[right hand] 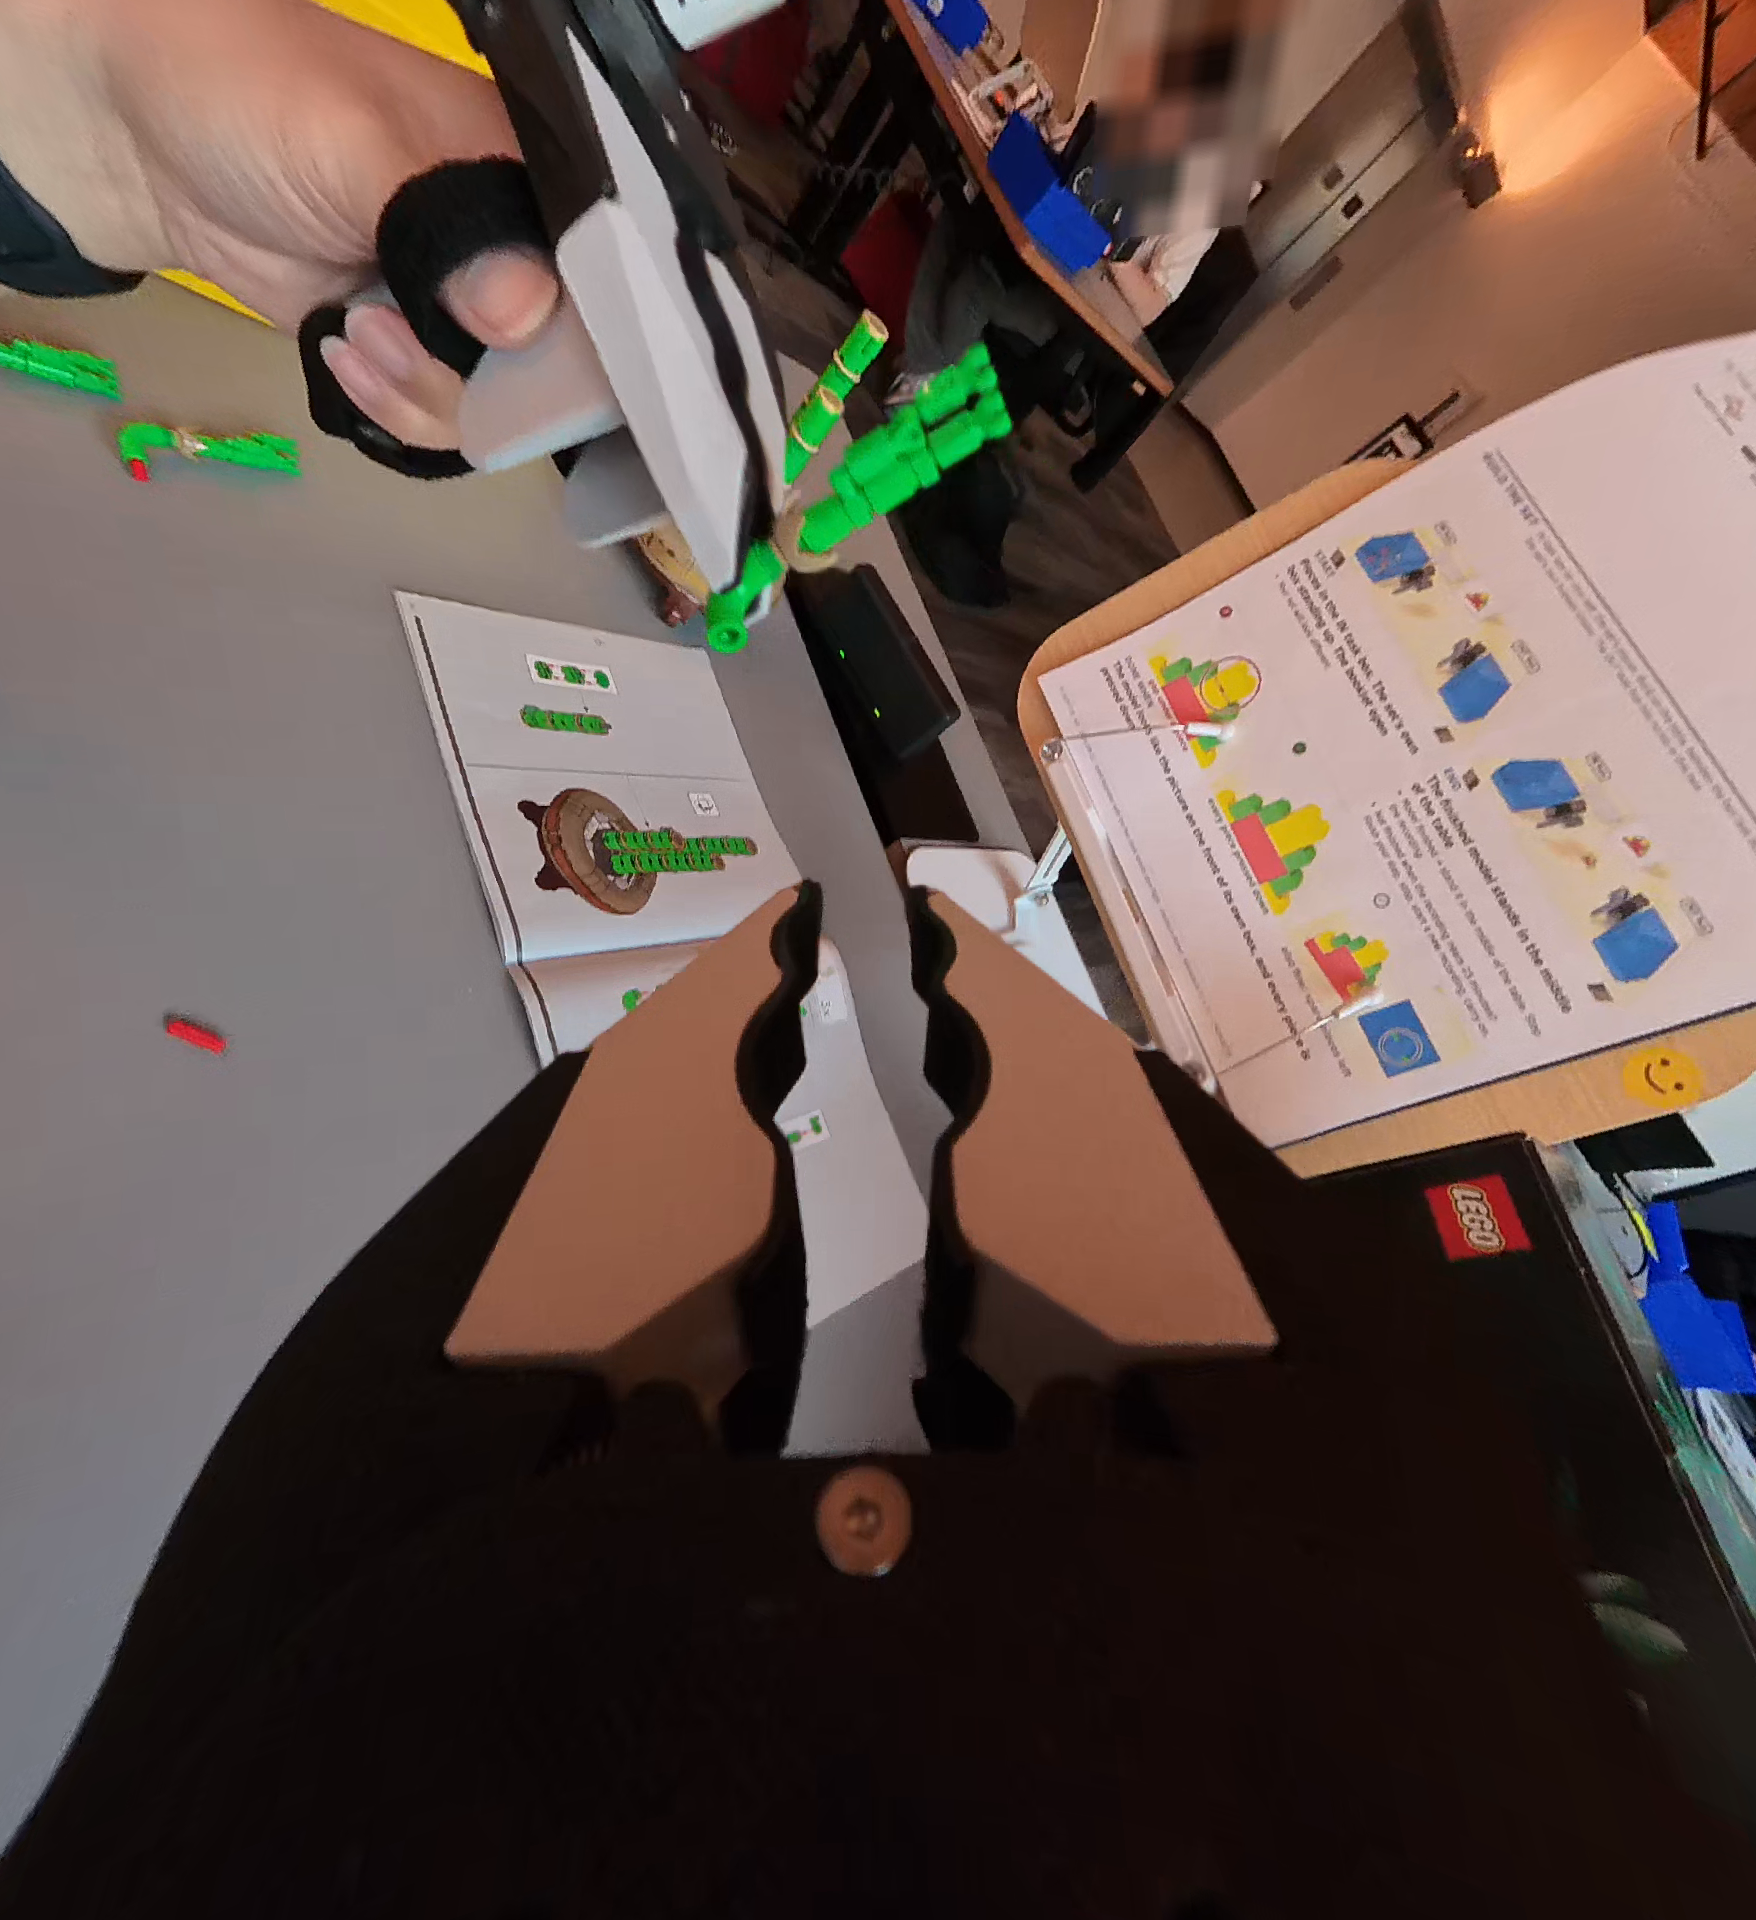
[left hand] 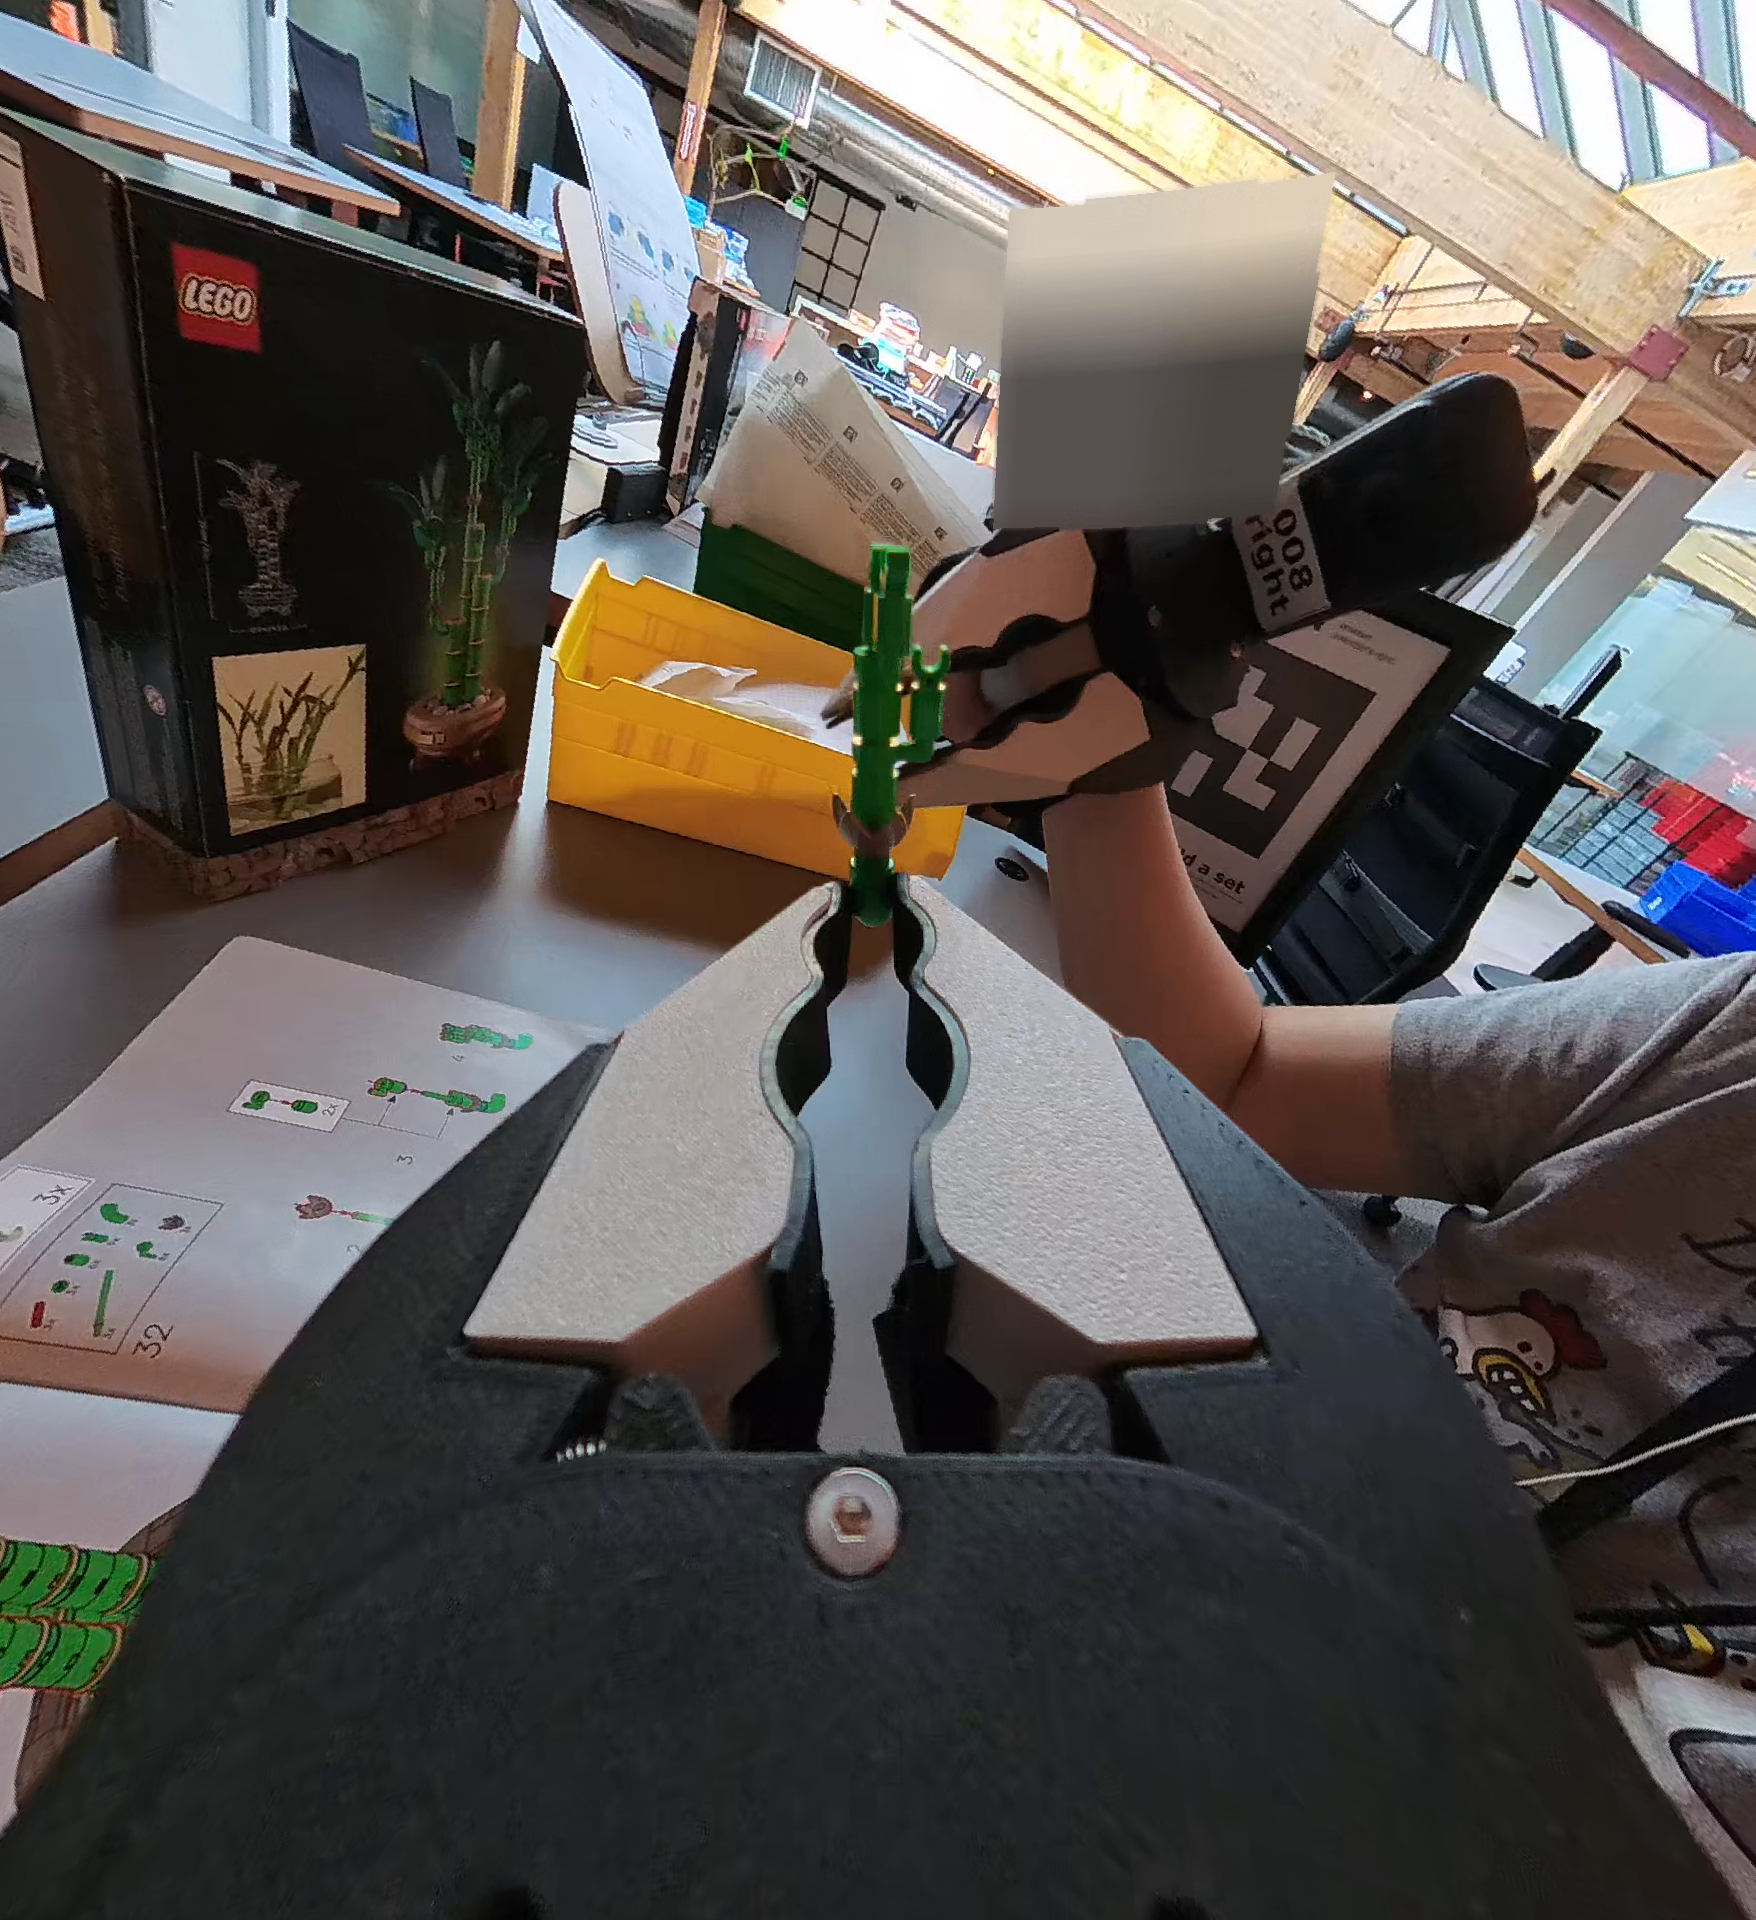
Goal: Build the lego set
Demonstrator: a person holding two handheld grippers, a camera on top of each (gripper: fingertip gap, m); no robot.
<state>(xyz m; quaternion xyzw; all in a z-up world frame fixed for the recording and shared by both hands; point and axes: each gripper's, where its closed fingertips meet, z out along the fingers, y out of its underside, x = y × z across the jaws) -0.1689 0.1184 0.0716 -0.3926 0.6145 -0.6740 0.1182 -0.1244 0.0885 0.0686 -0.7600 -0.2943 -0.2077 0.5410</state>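
My left gripper (left hand: 869,904) is shut on the lower end of a green bamboo stalk (left hand: 879,727) and holds it upright above the dark table. The stalk has a short side branch and a tan collar near its base. In the right wrist view the left gripper (right hand: 744,566) comes down from the top, held by a hand, with the stalk (right hand: 895,457) sticking out beyond it. My right gripper (right hand: 863,914) is open by a narrow gap and empty. In the left wrist view it (left hand: 947,707) hovers just behind the stalk's side branch, apart from it.
A black set box (left hand: 313,520) stands at the back left, a yellow bin (left hand: 708,727) behind the stalk. An open instruction booklet (right hand: 593,779) lies on the table. Two loose green stalks (right hand: 22,358) (right hand: 214,447) and a small red piece (right hand: 193,1034) lie at the left. A printed sheet on a stand (right hand: 1425,779) is at the right. My right fingertips sit around 6 centimetres from my left ones.
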